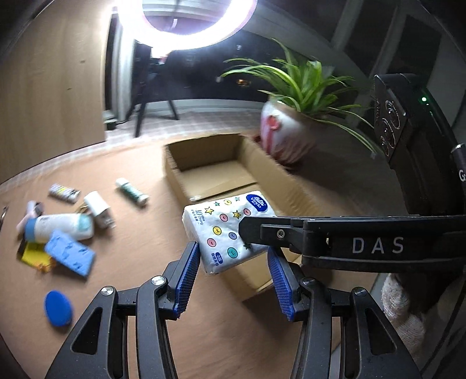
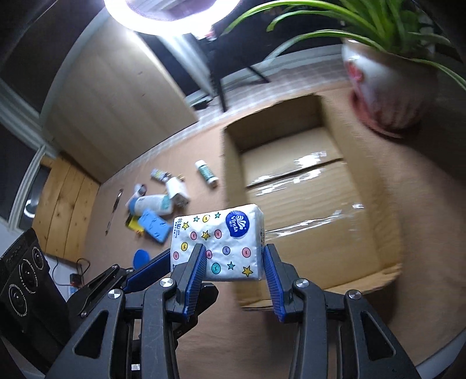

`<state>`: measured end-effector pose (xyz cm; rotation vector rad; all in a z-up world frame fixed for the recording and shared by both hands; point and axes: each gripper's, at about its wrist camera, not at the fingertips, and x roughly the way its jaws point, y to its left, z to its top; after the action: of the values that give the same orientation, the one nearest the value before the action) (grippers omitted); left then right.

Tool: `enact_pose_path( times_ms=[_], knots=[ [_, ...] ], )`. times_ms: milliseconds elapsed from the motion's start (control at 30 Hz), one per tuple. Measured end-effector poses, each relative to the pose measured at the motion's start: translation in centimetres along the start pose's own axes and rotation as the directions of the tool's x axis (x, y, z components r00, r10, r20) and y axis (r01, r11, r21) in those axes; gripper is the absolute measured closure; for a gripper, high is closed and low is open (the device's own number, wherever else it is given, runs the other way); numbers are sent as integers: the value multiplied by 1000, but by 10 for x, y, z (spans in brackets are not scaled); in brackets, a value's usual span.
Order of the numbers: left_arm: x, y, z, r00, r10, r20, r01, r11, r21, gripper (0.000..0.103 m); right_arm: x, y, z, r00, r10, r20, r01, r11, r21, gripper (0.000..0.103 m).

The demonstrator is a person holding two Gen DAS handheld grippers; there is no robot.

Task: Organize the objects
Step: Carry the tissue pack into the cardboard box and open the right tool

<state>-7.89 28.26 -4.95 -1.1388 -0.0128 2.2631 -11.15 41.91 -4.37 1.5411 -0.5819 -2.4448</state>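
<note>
Both grippers close on one tissue pack (image 2: 217, 243), held in the air above the near edge of an open cardboard box (image 2: 343, 122). From the right wrist view, the right gripper (image 2: 233, 263) has its blue ribbed pads pressed on the pack's two sides, jaws partway closed. From the left wrist view, the left gripper (image 1: 234, 262) touches the pack's lower corner with one pad; whether the other pad presses on it I cannot tell, as the right gripper's black finger crosses in front.

The pack is a white soft plastic block printed with coloured dots and stars and a blue brand oval. It is tilted in the left view.

Below lies a tan table surface (image 1: 139, 233). To the left sit a blue sponge-like pad (image 1: 71, 252), a white bottle (image 1: 59, 227), a green-and-white tube (image 1: 131, 192) and a blue disc (image 1: 57, 307). A potted plant (image 1: 287, 131) stands beside the box. A ring light (image 1: 201, 26) glares above; wooden panels line the wall.
</note>
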Motion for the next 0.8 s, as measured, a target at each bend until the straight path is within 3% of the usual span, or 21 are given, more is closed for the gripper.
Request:
enact_pose_path(
  times_ms=[233, 267, 333, 400, 633, 800],
  knots=[
    [28, -33, 8, 1000, -23, -15, 23, 999, 34, 51, -11, -26, 6, 998, -55, 36, 55, 998, -15, 65],
    [31, -36, 9, 1000, -18, -14, 18, 999, 43, 50, -14, -27, 7, 995, -86, 58, 88, 996, -24, 61],
    [34, -39, 11, 1000, 16, -20, -14, 998, 66, 34, -20, -31, 9, 984, -148, 99, 151, 988, -24, 40],
    [32, -36, 11, 999, 32, -8, -31, 997, 64, 30, -25, -35, 10, 982, -145, 122, 148, 989, -12, 38],
    [22, 3, 9, 996, 90, -28, -89, 996, 25, 30, -28, -31, 4, 984, -129, 123, 130, 991, -1, 38],
    [17, 61, 13, 981, 172, -84, -177, 983, -48, 30, -24, -15, -4, 987, -105, 118, 106, 994, -7, 38]
  ],
)
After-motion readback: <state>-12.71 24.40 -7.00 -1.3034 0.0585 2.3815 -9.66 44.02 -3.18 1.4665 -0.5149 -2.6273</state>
